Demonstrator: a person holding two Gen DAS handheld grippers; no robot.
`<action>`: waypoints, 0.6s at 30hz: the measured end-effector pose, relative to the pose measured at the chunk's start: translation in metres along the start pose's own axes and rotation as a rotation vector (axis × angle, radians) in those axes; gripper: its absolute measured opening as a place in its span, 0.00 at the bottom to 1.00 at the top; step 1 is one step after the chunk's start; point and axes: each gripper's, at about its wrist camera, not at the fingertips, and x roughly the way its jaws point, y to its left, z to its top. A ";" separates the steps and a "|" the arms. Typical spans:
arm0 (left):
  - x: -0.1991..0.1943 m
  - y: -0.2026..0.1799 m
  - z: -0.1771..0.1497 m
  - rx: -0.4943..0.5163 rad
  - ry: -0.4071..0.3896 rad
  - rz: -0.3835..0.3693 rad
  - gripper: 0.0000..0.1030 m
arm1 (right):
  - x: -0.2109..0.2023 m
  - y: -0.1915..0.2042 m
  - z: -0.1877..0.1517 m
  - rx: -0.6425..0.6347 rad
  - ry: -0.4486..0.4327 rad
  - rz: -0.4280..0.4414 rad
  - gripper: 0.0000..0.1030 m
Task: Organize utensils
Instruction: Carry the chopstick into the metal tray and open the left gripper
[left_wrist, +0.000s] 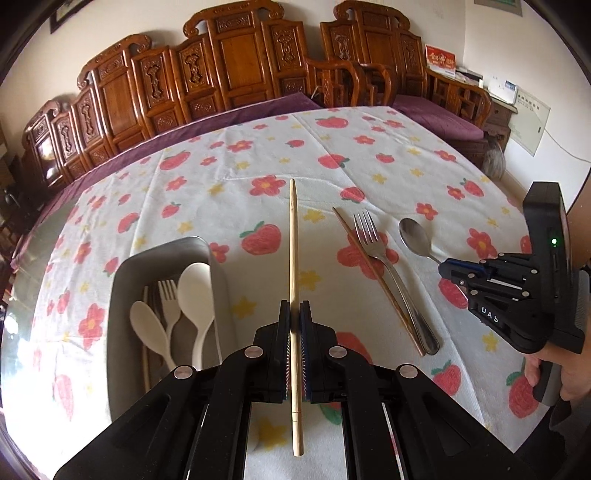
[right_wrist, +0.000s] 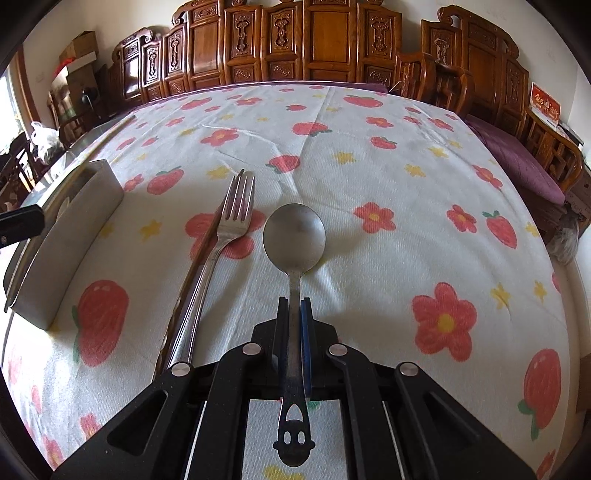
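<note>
**Both tools loaded over the strawberry cloth**

A metal tray (left_wrist: 122, 280) on the bench holds white spoons (left_wrist: 194, 291) and a fork. Right of it, a steel fork (right_wrist: 236, 218) lies against a dark chopstick (left_wrist: 373, 273). The left tool (left_wrist: 294, 314) pinches a pale chopstick (left_wrist: 293, 236); the right tool (right_wrist: 294, 314) is clamped on a steel spoon (right_wrist: 294, 236).

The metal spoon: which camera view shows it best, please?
The right wrist view shows the metal spoon best: bowl, neck and cut-out handle end are all visible, clamped in the right gripper. The left wrist view shows only its bowl and a little handle, further off.
</note>
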 end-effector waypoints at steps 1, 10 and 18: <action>-0.003 0.002 -0.001 -0.003 -0.004 0.000 0.04 | -0.001 0.000 0.000 0.003 -0.006 0.000 0.07; -0.017 0.020 -0.003 -0.026 -0.030 0.008 0.04 | -0.017 -0.001 0.001 0.022 -0.054 0.021 0.07; -0.023 0.047 -0.007 -0.063 -0.040 0.020 0.04 | -0.033 0.017 0.005 -0.015 -0.091 0.050 0.07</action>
